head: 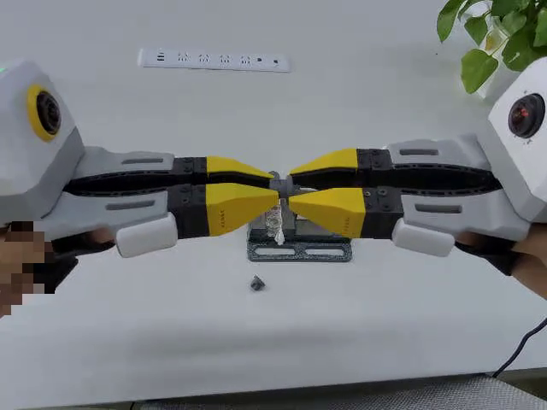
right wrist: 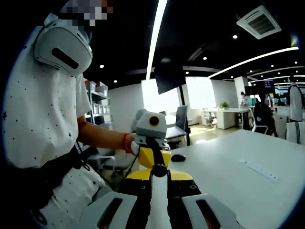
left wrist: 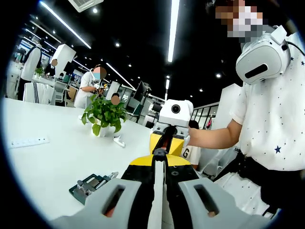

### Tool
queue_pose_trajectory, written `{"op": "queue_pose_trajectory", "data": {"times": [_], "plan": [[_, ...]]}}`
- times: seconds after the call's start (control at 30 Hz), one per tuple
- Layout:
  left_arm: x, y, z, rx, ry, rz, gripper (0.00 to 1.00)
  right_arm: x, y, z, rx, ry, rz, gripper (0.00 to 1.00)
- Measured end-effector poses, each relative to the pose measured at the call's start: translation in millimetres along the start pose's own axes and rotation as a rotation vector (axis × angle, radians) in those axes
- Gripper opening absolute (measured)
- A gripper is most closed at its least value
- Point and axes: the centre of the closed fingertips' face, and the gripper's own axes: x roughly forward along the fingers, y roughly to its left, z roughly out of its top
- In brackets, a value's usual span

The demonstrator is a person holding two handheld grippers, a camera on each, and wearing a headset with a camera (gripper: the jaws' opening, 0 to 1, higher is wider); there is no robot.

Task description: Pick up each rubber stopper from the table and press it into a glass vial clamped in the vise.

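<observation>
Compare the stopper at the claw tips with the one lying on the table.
The raised stopper is off the table, pinched where the left claw and right claw meet tip to tip; the loose stopper lies on the table, touched by nothing. The raised stopper hangs about over the vise; the loose stopper sits nearer the person. Both are small and dark grey.

Left gripper (head: 275,186) and right gripper (head: 290,184) meet tip to tip mid-frame, jaws closed, one long bar across the picture, covering the top of the vise (head: 299,250). Below that bar, open table (head: 128,342), with one rubber stopper (head: 257,283) lying in the lane. Above it, wide room: power strip (head: 214,60) upper left, plant (head: 496,38) upper right, cable (head: 523,348) lower right.
</observation>
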Motion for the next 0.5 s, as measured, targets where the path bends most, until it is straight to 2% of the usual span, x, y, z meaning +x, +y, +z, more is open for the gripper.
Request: {"op": "queue_pose_trajectory", "data": {"times": [0.3,0.5], "plan": [[-1.0,-1.2,-1.8,0.016,0.004,0.004,0.04,1.8,-0.2,-2.6,-0.005,0.028,0.007,0.06],[-1.9,0.8,-7.1,0.042,0.021,0.018,0.04,4.2,-0.4,-7.9,0.008,0.055,0.003,0.05]]}}
